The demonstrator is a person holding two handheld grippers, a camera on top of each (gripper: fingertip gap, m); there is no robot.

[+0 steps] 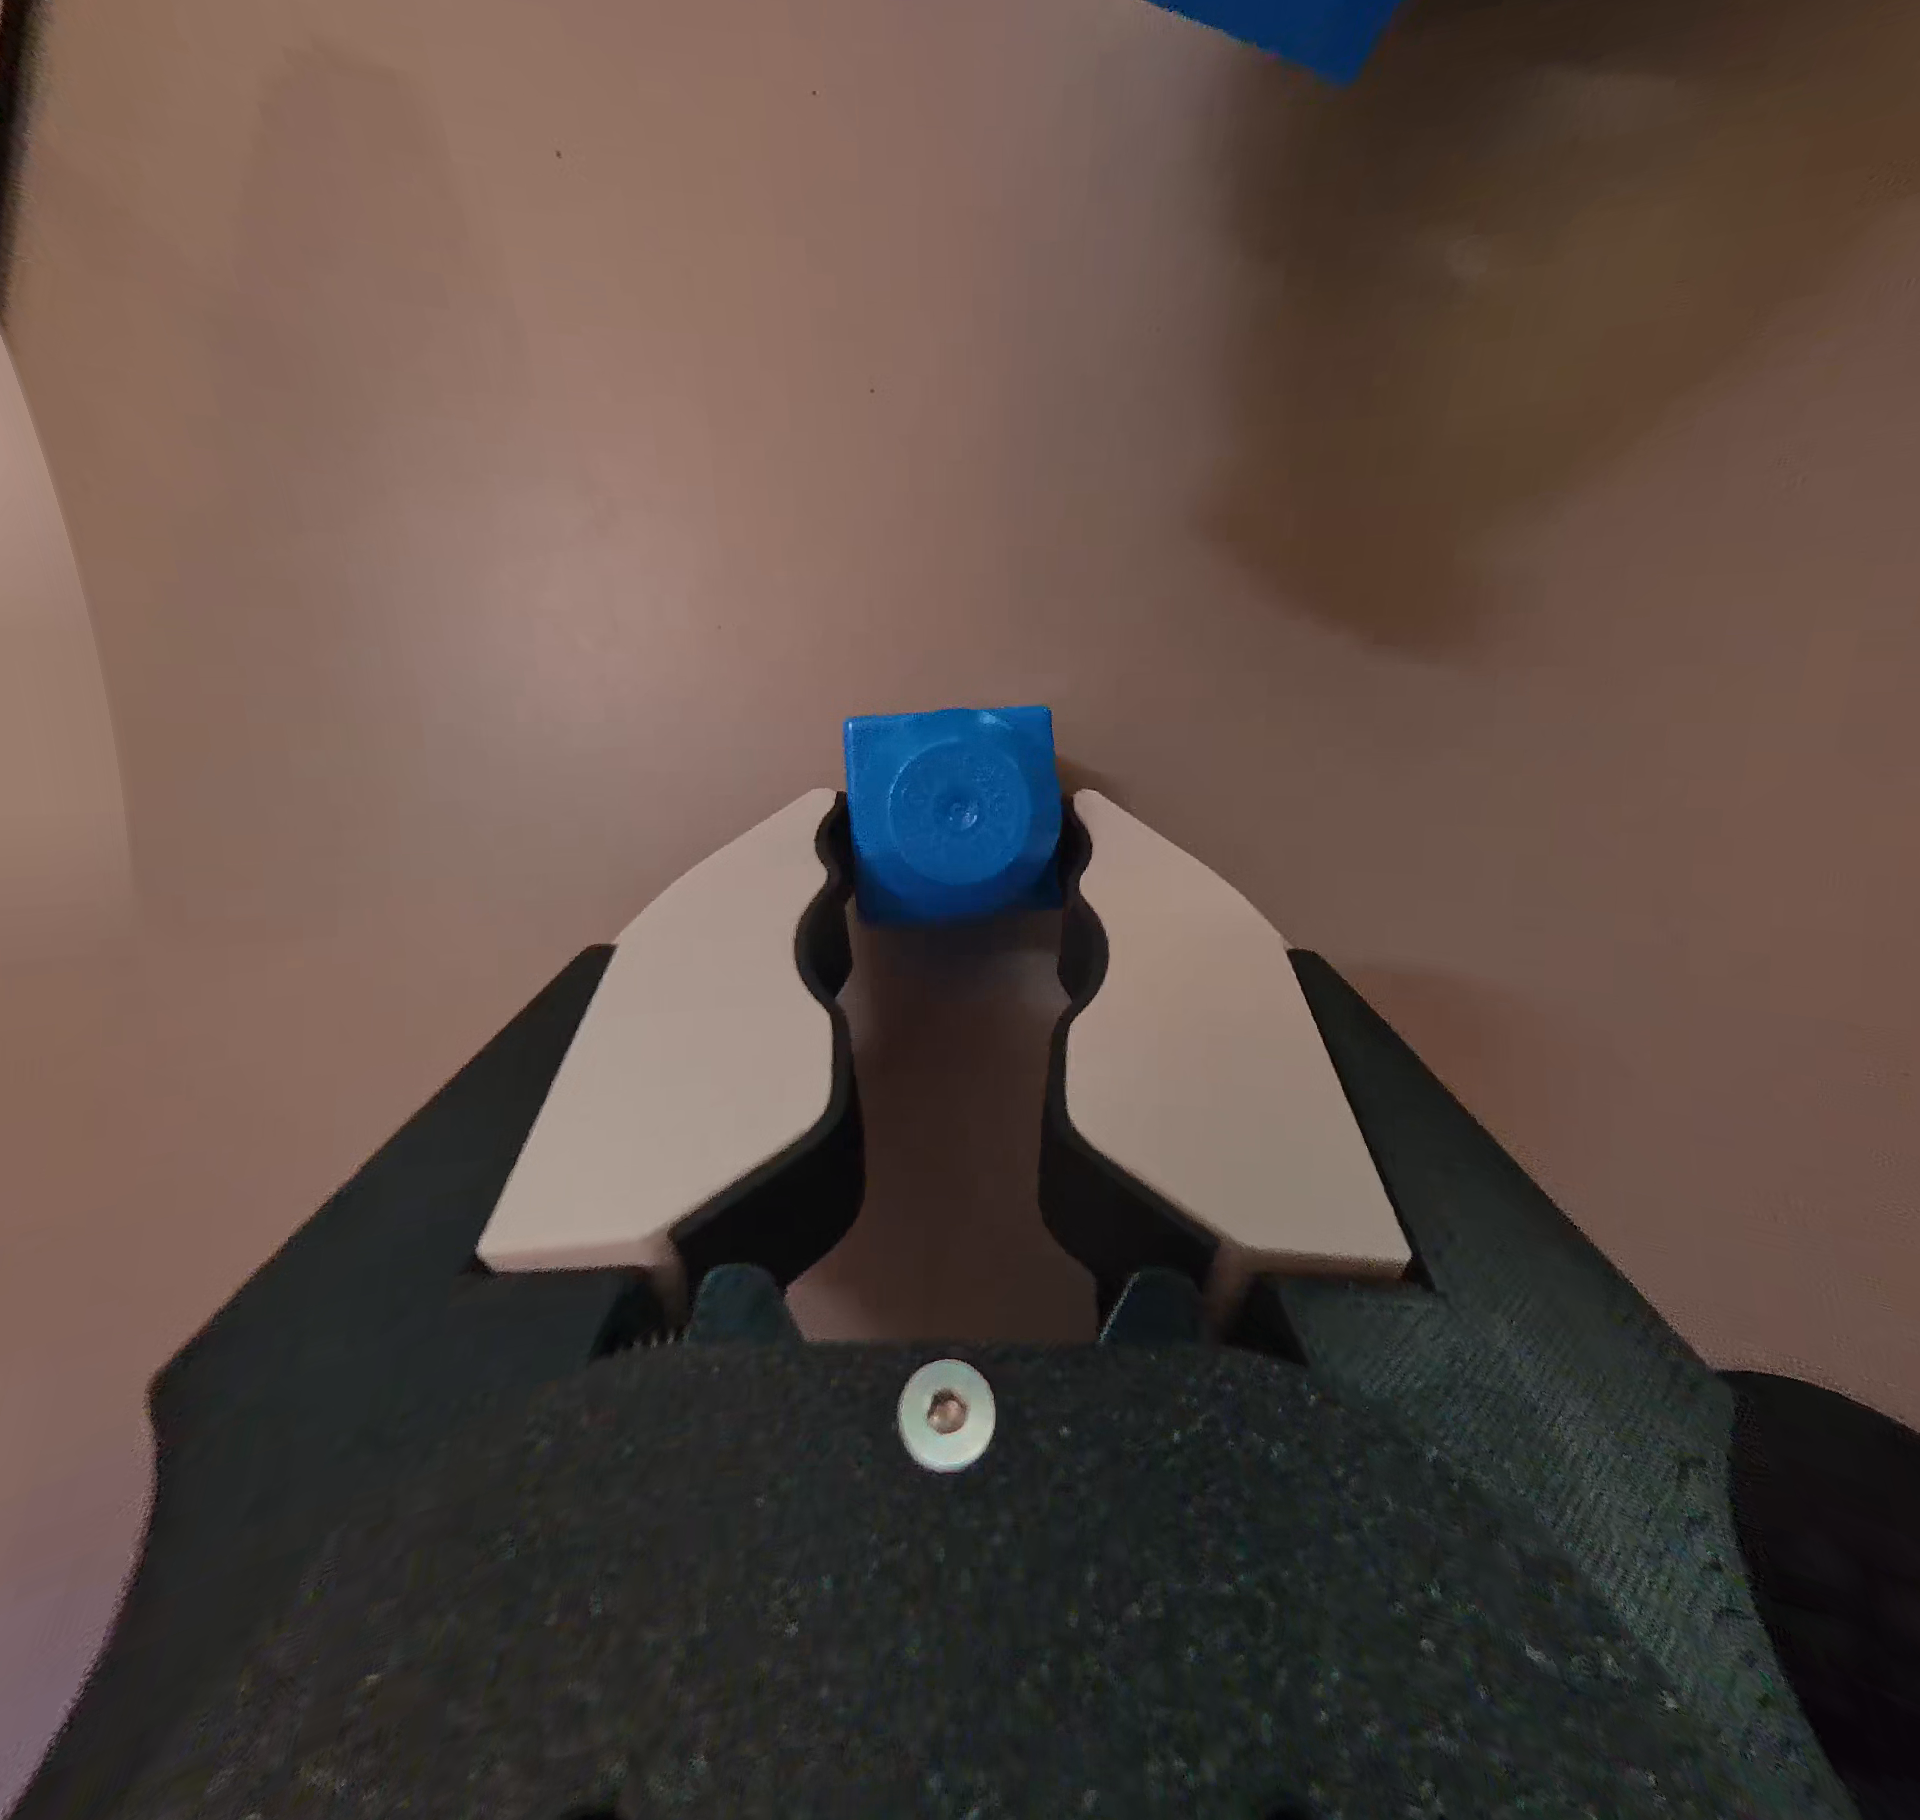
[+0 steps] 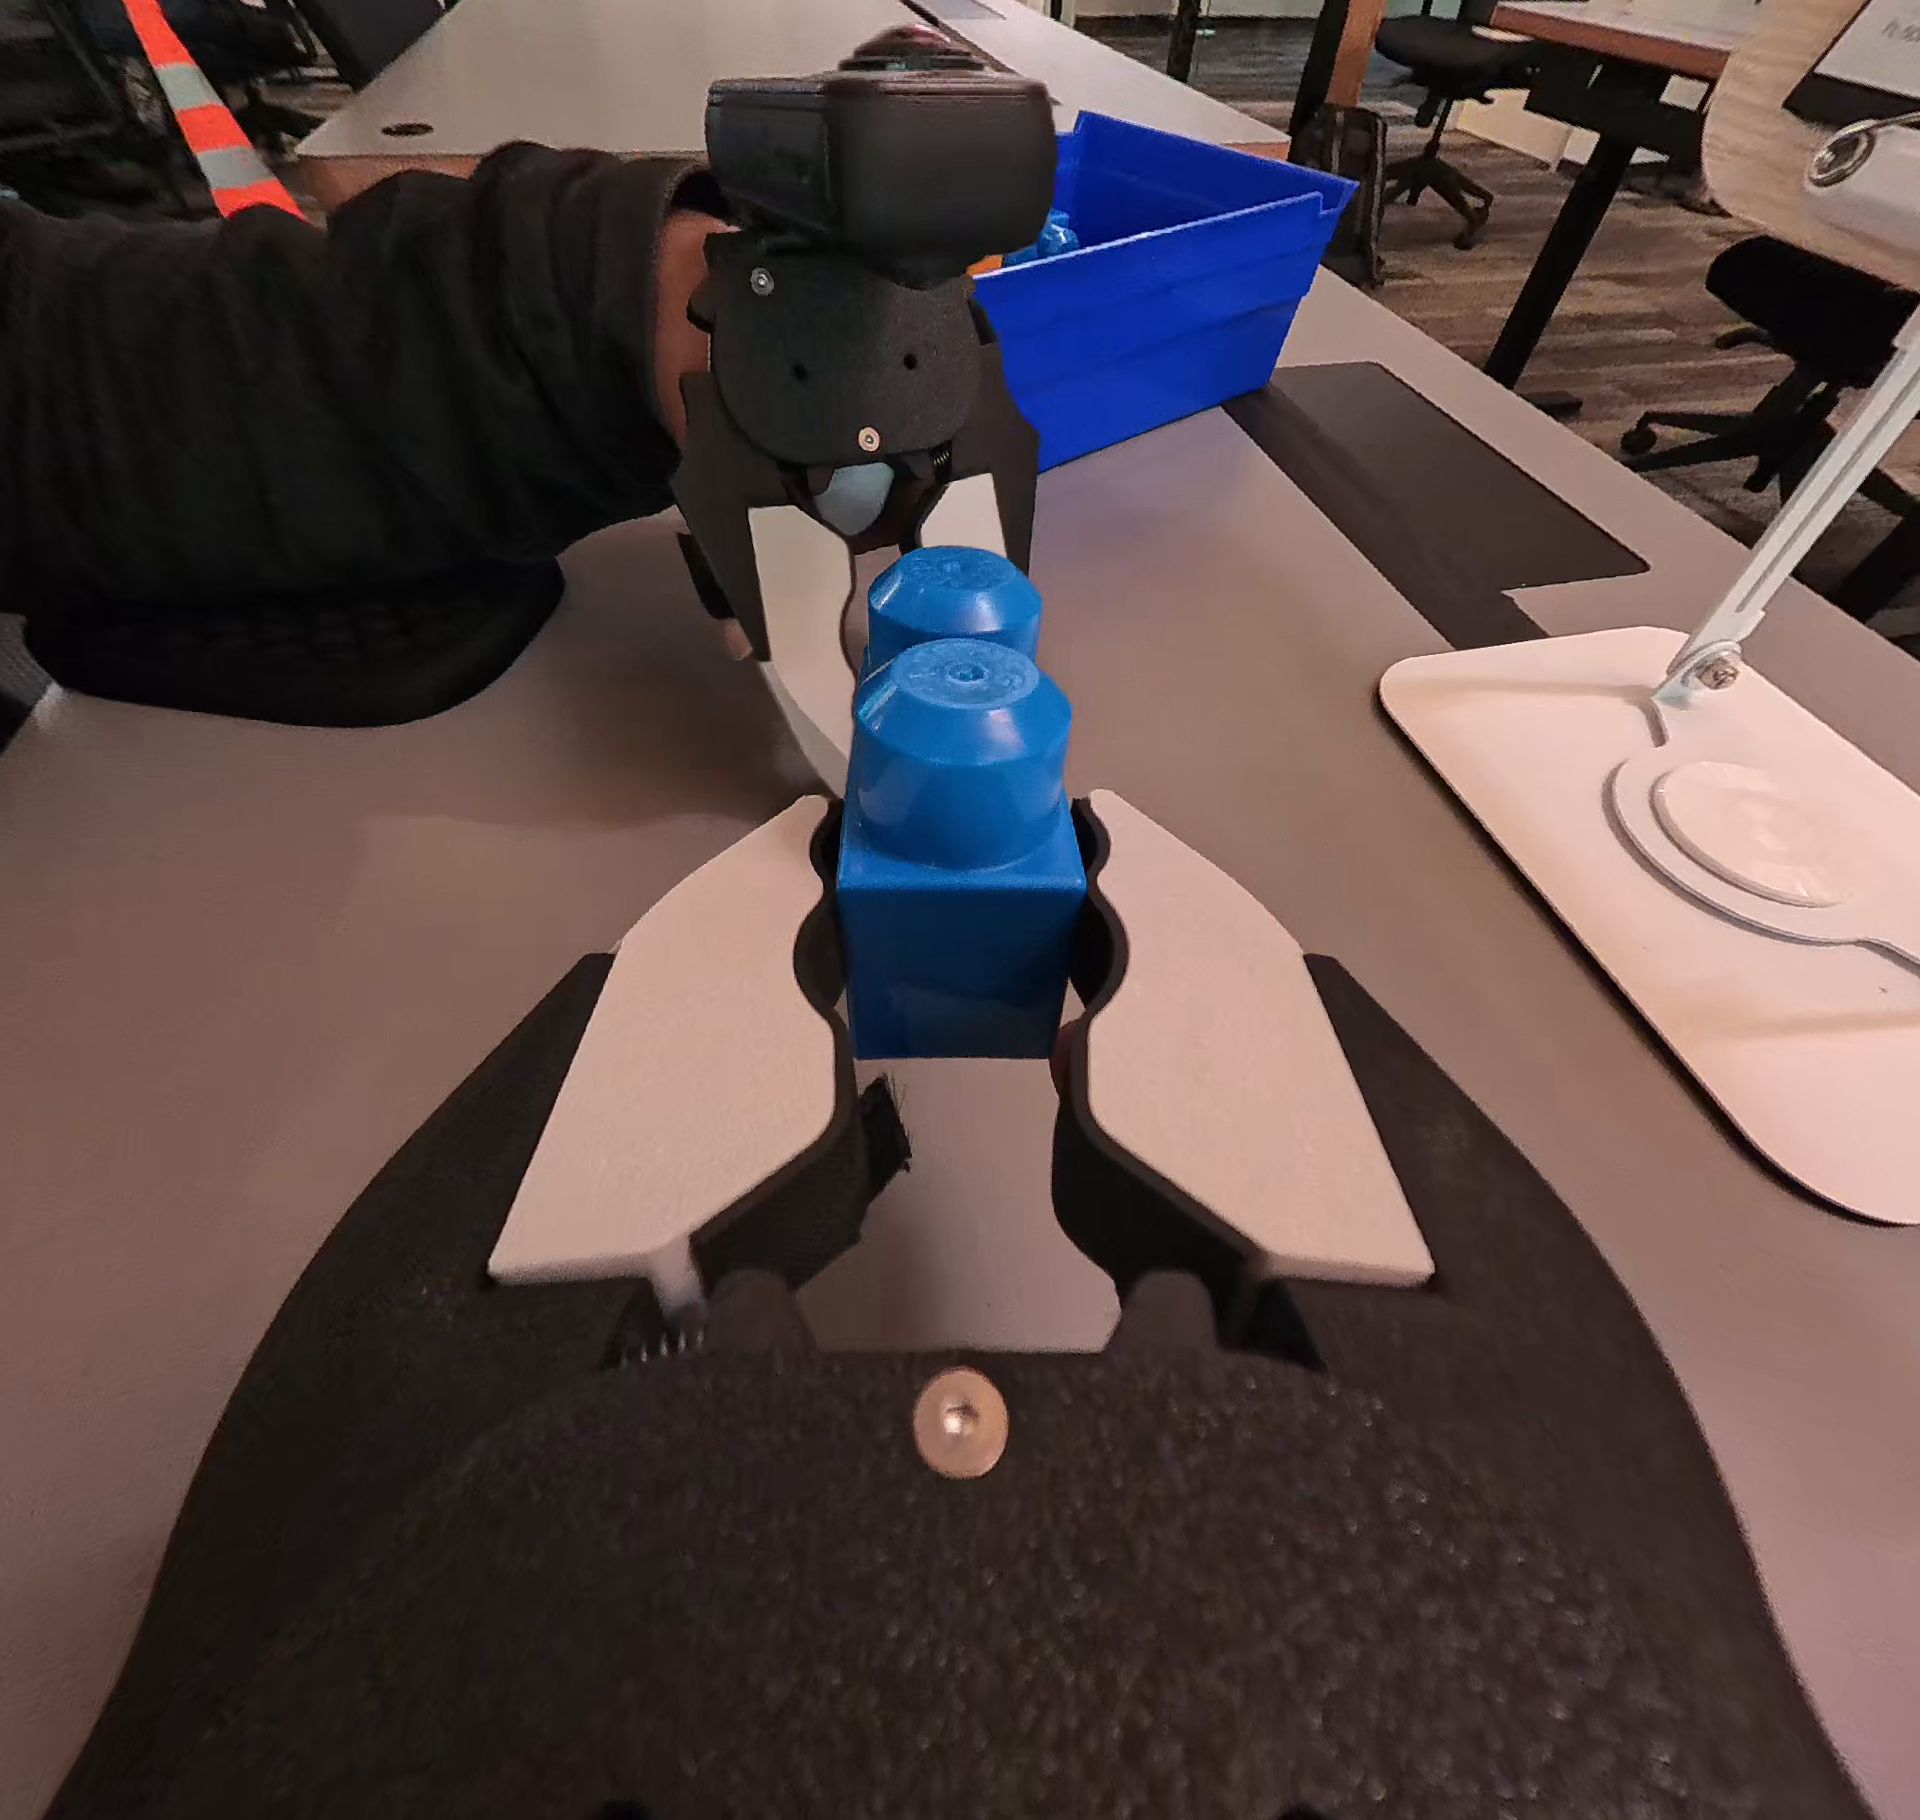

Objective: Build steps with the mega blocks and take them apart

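Blue single-stud blocks in both tongs, as we read it. Right gripper (image 2: 956, 814) lies low over the desk (image 2: 312, 887), jaws part-closed and clamped on the near block (image 2: 961, 897) at the tips, stud up. Left gripper (image 1: 953, 809) points straight down with similar narrow jaws. Its fingertips (image 1: 821, 814) press both sides of the far block (image 1: 951, 820), which sits right behind the near one in the right wrist view. We can't tell if the two blocks touch, or if either base is on the desk. Both are mid-desk, with the blue bin (image 2: 1164, 316) toward the far edge and the white lamp base (image 2: 1714, 887) toward the right edge. We see three risks. First, both grips are tip-only on smooth plastic, so any twist while mating could pivot or pop a block out. Second, the studs are tapered, so an off-axis push may jam rather than seat. Third, the grippers are close together, so fingers could collide while we stack. The left view hides the near block, so we only have the right view for alignment.
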